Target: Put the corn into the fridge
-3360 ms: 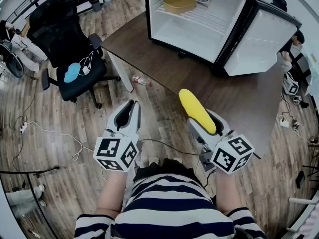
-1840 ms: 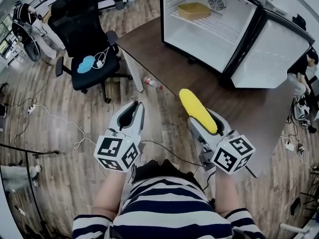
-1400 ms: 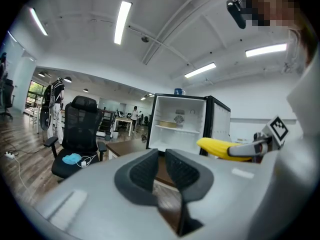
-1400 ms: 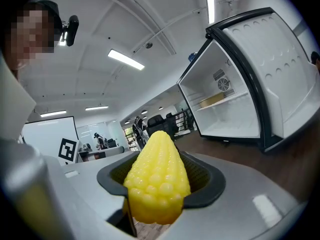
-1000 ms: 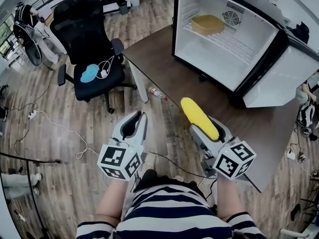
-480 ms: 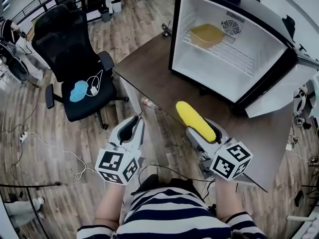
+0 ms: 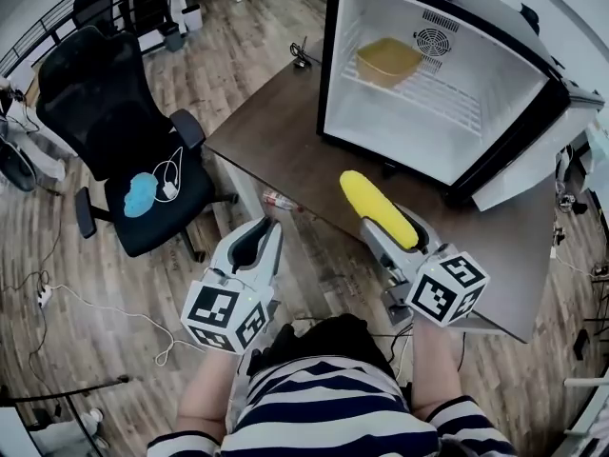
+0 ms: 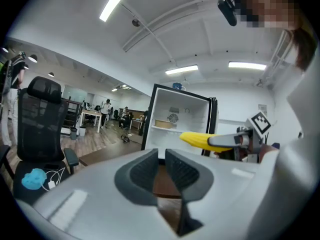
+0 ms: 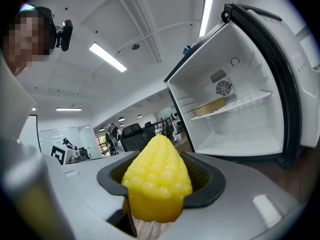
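Observation:
A yellow corn cob [image 7: 373, 206] sticks forward out of my right gripper [image 7: 392, 236], which is shut on it above the near edge of the brown table [image 7: 285, 150]. In the right gripper view the corn [image 9: 157, 184] fills the jaws and points toward the open white fridge [image 9: 240, 134]. The fridge [image 7: 419, 131] stands on the table with its door [image 7: 542, 165] swung out to the right. My left gripper [image 7: 259, 244] hangs over the floor left of the corn, shut and holding nothing. The left gripper view shows the corn [image 8: 197, 140] in front of the fridge [image 8: 180, 121].
A yellow tray [image 7: 389, 61] rests on the fridge's wire shelf. A black office chair [image 7: 114, 122] with a blue item on its seat stands to the left. A small bottle [image 7: 279, 200] lies on the wooden floor beside the table leg. Cables run across the floor.
The table and fridge have come nearer and more squarely ahead. Both grippers keep their pose, the corn still held in the right one.

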